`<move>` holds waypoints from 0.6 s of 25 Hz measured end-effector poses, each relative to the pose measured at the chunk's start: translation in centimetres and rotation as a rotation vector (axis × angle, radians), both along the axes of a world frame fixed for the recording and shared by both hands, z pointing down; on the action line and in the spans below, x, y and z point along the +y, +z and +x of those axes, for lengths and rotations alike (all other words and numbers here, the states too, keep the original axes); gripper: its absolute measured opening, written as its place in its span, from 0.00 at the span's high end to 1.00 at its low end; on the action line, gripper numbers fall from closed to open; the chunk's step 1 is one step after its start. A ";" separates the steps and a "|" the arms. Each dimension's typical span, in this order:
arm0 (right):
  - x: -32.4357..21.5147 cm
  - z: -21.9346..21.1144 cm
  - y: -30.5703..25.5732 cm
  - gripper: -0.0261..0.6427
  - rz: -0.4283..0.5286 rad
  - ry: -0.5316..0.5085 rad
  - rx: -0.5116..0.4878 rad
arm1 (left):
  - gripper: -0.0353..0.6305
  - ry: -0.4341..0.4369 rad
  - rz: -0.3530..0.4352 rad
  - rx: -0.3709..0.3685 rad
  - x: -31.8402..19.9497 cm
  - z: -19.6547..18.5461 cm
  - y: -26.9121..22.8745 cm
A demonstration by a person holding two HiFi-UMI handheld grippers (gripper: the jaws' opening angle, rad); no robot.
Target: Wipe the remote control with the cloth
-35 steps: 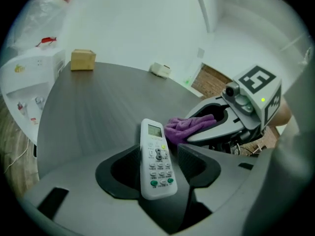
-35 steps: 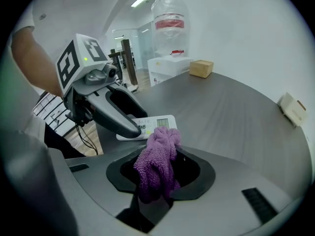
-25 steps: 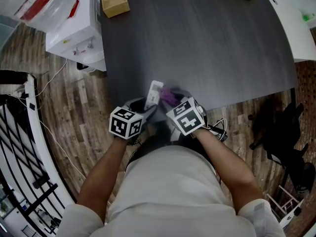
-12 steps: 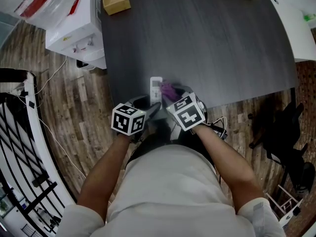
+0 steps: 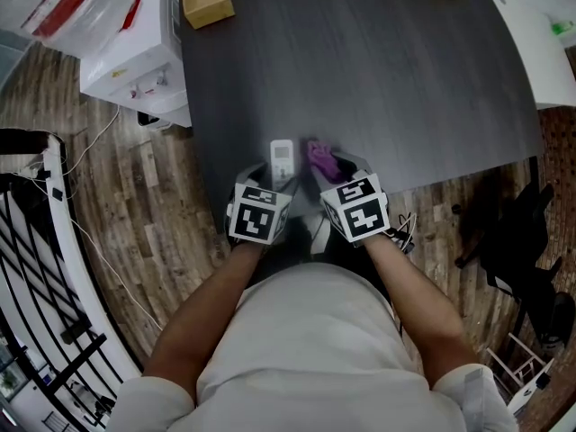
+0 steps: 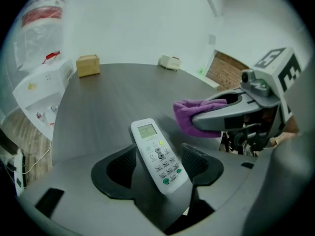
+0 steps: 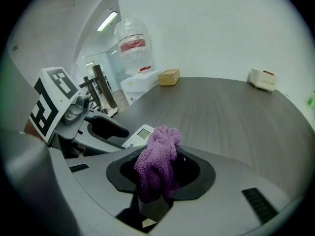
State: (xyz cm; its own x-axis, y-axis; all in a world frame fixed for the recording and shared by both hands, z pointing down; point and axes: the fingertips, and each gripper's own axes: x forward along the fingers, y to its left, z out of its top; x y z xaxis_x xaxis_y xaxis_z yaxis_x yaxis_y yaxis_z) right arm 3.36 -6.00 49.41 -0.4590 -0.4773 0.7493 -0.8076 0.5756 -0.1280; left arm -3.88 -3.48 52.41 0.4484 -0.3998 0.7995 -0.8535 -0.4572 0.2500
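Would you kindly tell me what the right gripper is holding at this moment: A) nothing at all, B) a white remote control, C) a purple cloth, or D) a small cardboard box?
C: in the right gripper view the purple cloth sits bunched up between the jaws of the right gripper, which are closed on it.

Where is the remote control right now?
In the head view the remote control lies on the dark table near the person's edge, between the opening left tongs, with the purple cloth just to its right.
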 end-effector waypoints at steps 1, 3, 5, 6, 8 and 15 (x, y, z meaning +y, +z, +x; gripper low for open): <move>0.0 0.4 -0.1 0.77 -0.001 0.014 -0.001 | 0.54 -0.001 -0.008 -0.017 -0.1 0.2 0.2; 0.1 0.9 0.0 0.77 -0.007 0.030 0.002 | 0.52 -0.001 -0.017 -0.056 -0.3 0.5 0.7; 0.3 1.3 0.3 0.77 -0.018 0.039 0.007 | 0.51 -0.002 -0.029 -0.092 -0.6 0.5 1.4; 0.4 1.3 0.5 0.77 -0.023 0.041 0.008 | 0.50 -0.004 -0.037 -0.104 -0.6 0.5 1.7; 0.7 1.4 0.8 0.77 -0.031 0.041 0.011 | 0.50 0.002 -0.043 -0.122 -0.7 0.6 2.3; 1.8 -0.2 1.0 0.77 -0.041 0.025 0.006 | 0.50 0.034 0.051 -0.174 -1.6 0.3 0.9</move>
State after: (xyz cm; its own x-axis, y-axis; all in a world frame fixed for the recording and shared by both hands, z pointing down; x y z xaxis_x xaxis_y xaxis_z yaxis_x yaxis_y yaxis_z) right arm 3.12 -4.18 50.40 -0.4422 -0.4577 0.7714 -0.8228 0.5494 -0.1457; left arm -3.55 -5.06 53.28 0.3188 -0.4289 0.8452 -0.8656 -0.4950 0.0753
